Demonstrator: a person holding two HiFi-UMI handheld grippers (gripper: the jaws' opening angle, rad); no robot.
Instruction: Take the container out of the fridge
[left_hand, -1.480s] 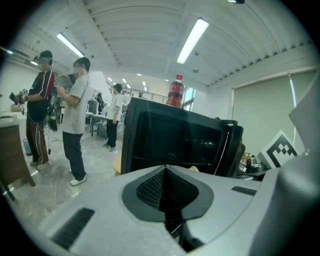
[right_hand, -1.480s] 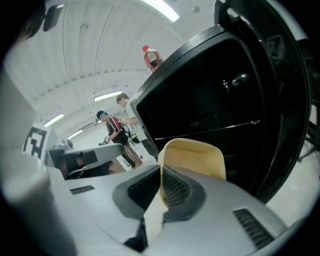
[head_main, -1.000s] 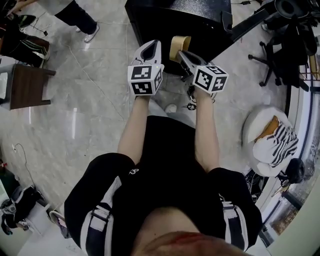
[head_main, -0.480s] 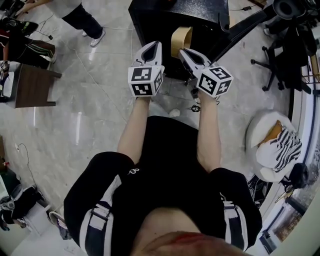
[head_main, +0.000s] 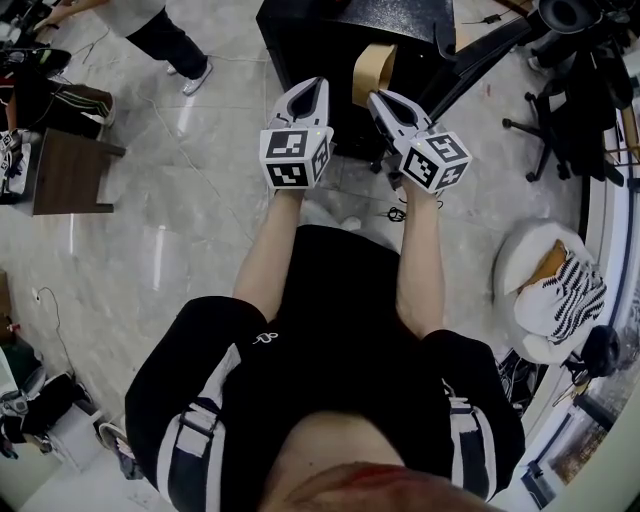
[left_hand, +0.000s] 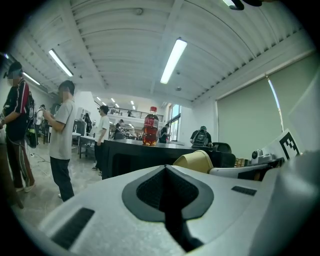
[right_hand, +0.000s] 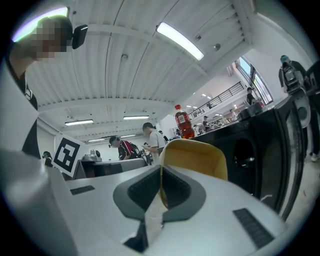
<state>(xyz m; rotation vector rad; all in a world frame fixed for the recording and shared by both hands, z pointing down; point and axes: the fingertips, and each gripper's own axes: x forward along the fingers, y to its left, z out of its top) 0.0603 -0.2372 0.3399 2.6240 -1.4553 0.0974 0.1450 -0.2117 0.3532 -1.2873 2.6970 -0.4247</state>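
Head view, looking steeply down: both arms are held forward, a tool in each hand, side by side and near each other.

Left tool (head_main: 308, 89): in the left gripper view the jaws are seen pressed together, pad against pad, with nothing between them.

Right tool (right_hand: 161, 172): jaws drawn narrow and clamped on the thin wall of a tan container (right_hand: 201, 158). One pad is seen inside the wall and one outside. The container is tilted, its open mouth turned partly toward the camera. It is carried in the air above the floor (head_main: 190, 230), supported by this tool alone.

Position of the container: in the head view it is seen just ahead of the right tool's tips, against the front of a black cabinet (head_main: 305, 45). It is outside that cabinet. Whether it is touching the front face cannot be told from above. In the right gripper view the cabinet is seen at the right, apart from the container.

A red bottle (left_hand: 150, 126) is stood upright on top of the black cabinet.

Surroundings: grey marbled floor. A small dark wooden tabletop (head_main: 65, 172) is noted at far left. A white round seat (head_main: 520, 262) carrying a striped cloth (head_main: 572, 290) is noted at right. A black office chair (head_main: 562, 105) is seen at upper right. Several people are seen standing in the background of both gripper views.
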